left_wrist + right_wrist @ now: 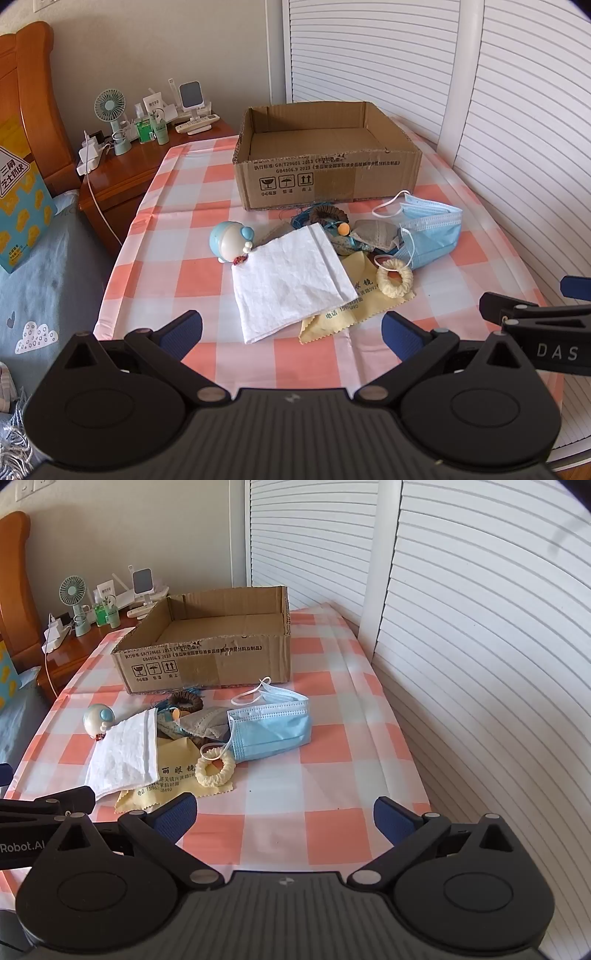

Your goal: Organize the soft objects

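Table [192, 266] covered in a pink-and-white checked cloth, carrying one open brown corrugated cardboard box [327, 181] at the far side, interior bare so far as the views reach. Just in front of the box, a loose heap of soft items: one white folded cloth napkin [291, 280], lying partly over a pale yellow lens-cleaning cloth with printed characters [347, 310]; one cream knitted hair ring [394, 277], resting on the yellow cloth; one light blue pleated surgical face mask with white ear loops [430, 232], at the right end of the heap; one grey fabric mask or pouch [376, 232], touching the blue mask, its exact kind hard to tell; one dark brown scrunchie [327, 214] with blue thread tangled around it, nearest the box wall; one small patterned item with an orange pompom [344, 230], mostly hidden. One round blue-and-white toy figure [231, 242] lies at the napkin's far left corner, touching it. Left gripper [291, 328]: blue-padded fingers spread wide, holding nothing, poised above the near table edge. Right gripper [284, 808]: fingers likewise wide apart, unloaded, near the mask side of the heap. Wooden nightstand [122, 173] left of the table bears a small green desk fan [110, 107].
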The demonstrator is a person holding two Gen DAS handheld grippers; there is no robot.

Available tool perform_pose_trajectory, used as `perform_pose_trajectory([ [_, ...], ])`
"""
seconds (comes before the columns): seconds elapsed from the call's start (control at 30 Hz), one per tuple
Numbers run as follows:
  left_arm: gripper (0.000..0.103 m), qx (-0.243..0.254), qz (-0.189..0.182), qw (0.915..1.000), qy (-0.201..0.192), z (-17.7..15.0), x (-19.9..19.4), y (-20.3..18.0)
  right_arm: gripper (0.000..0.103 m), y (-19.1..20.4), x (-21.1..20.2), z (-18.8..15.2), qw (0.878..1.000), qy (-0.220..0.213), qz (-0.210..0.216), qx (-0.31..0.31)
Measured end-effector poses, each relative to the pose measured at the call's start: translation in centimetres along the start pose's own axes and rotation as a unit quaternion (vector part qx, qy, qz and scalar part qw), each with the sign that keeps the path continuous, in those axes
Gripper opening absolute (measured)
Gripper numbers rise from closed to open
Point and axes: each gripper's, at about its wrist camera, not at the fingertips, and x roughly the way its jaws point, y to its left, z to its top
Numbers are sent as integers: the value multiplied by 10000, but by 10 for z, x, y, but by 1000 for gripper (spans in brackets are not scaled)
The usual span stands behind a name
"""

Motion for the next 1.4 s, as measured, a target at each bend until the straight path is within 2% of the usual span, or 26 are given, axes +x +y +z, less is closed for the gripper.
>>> perform_pose_trajectory([
  [1.4,102,5,-13,10000,-33,3,-5,2,103,-1,-5,1,10000,-45,-35,27],
])
